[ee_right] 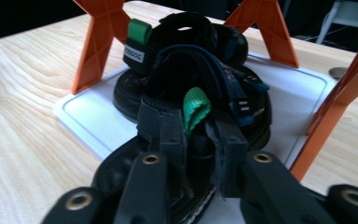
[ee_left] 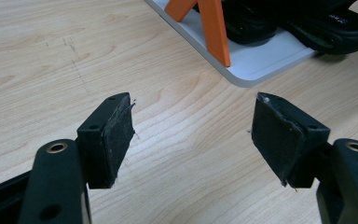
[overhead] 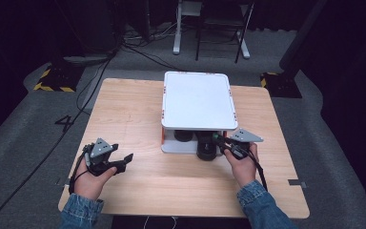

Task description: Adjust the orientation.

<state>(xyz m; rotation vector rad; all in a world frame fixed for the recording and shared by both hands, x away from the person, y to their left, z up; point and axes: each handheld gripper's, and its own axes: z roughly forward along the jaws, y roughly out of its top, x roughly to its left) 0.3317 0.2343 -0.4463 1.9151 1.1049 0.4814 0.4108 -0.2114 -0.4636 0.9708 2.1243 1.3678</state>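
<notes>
A black sandal (ee_right: 242, 100) with a green heel tab (ee_right: 196, 109) lies on the lower tray (ee_right: 88, 116) of a white two-level rack (overhead: 198, 100), its heel end sticking out over the tray's front edge. My right gripper (ee_right: 200, 140) is shut on its heel strap, which sits squeezed between the pads. From above, this gripper (overhead: 221, 143) is at the rack's front right with the sandal (overhead: 206, 151) below it. A second black sandal (ee_right: 186, 28) lies behind on the same tray. My left gripper (ee_left: 193, 135) hovers open over bare wood, nothing between its pads (ee_left: 116, 140).
Orange legs (ee_right: 98, 42) hold the rack's top shelf over the tray. The wooden table (overhead: 138, 114) has free room left of the rack, where the left gripper (overhead: 124, 162) rests. Cables and chair legs (overhead: 219, 33) stand on the floor beyond the table.
</notes>
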